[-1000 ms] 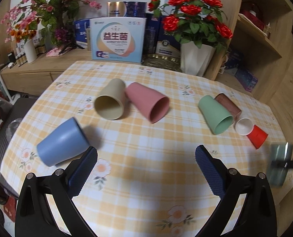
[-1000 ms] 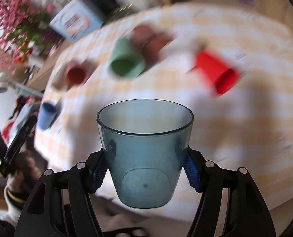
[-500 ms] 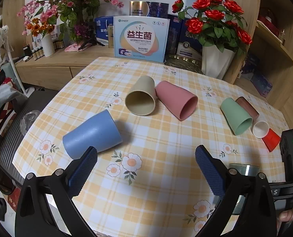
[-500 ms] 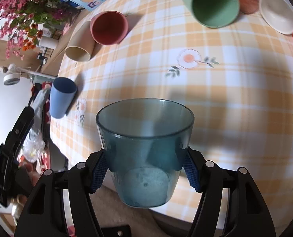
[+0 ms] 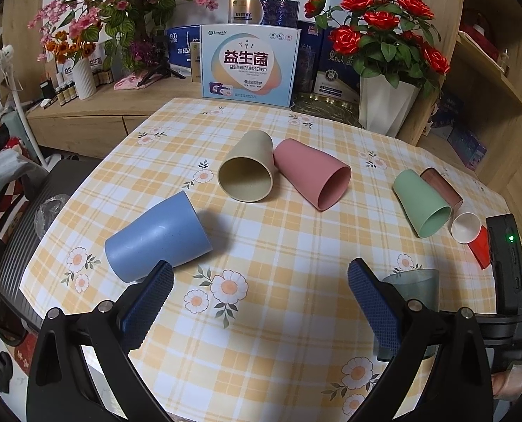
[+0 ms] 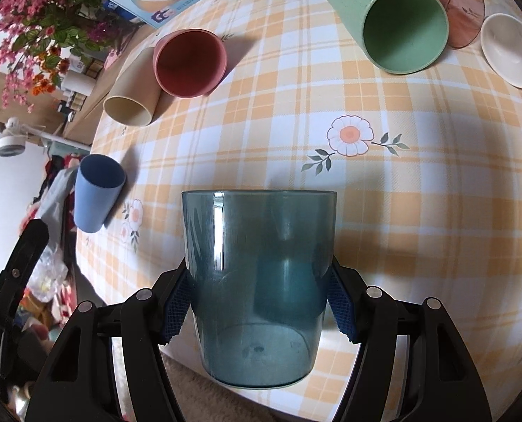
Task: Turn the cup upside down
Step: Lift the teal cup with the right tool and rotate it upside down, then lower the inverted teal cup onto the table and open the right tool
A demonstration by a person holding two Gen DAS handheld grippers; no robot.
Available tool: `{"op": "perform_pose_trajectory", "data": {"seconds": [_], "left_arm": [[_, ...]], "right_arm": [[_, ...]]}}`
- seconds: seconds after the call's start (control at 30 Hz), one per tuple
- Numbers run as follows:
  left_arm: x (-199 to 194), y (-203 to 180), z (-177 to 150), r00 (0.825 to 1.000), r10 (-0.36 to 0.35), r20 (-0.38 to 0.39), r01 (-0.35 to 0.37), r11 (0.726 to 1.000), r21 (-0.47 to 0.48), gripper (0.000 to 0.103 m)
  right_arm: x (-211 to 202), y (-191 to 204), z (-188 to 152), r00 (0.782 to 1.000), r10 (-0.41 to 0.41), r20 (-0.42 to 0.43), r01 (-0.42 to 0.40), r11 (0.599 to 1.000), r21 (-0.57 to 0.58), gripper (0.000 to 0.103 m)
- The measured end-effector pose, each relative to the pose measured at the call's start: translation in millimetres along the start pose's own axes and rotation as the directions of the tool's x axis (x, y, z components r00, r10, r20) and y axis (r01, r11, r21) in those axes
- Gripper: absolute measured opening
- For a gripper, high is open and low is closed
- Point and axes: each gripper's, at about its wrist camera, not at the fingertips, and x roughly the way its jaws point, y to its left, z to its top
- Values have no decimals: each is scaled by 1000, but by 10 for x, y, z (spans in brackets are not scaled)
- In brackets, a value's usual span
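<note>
My right gripper [image 6: 257, 302] is shut on a clear teal cup [image 6: 259, 281], held rim-down with its mouth at the checked tablecloth [image 6: 296, 133] near the front edge. The same cup [image 5: 420, 288] shows in the left wrist view, behind my right finger. My left gripper [image 5: 257, 302] is open and empty above the table front. A blue cup [image 5: 157, 237] lies on its side just beyond its left finger [image 5: 146, 304].
Beige [image 5: 248, 168], pink [image 5: 313, 172], green [image 5: 419, 202], brown clear [image 5: 442, 188] and small red [image 5: 471, 234] cups lie on their sides further back. A box [image 5: 248, 65] and two flower vases stand behind the table. A chair [image 5: 39, 211] stands at the left.
The right gripper has turned the teal cup over and lowered it to the table. The left gripper has drawn back slightly and stayed open.
</note>
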Motion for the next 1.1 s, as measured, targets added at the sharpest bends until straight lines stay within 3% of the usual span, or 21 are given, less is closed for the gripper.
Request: {"op": "perform_pose_trajectory", "data": {"seconds": [0.13, 0.37, 0.53, 0.7, 1.1], "left_arm": [[-13, -15, 2, 1000, -3, 0, 3, 1000, 5, 97], [-45, -58, 7, 1000, -12, 5, 12, 1000, 16, 97], [-79, -87, 18, 1000, -18, 10, 18, 1000, 18, 97], [-109, -123, 24, 1000, -20, 18, 20, 1000, 23, 97], [-134, -344, -3, 998, -69, 1, 69, 996, 53, 97]], "right_arm": [[12, 1, 23, 999, -32, -1, 32, 999, -17, 65], [-14, -13, 20, 1000, 3, 12, -3, 1000, -26, 67], [-139, 49, 29, 998, 8, 59, -5, 998, -58, 74], [-359, 111, 17, 987, -48, 154, 65, 993, -103, 85], [-831, -44, -109, 953, -136, 272, 186, 968, -168, 85]]}}
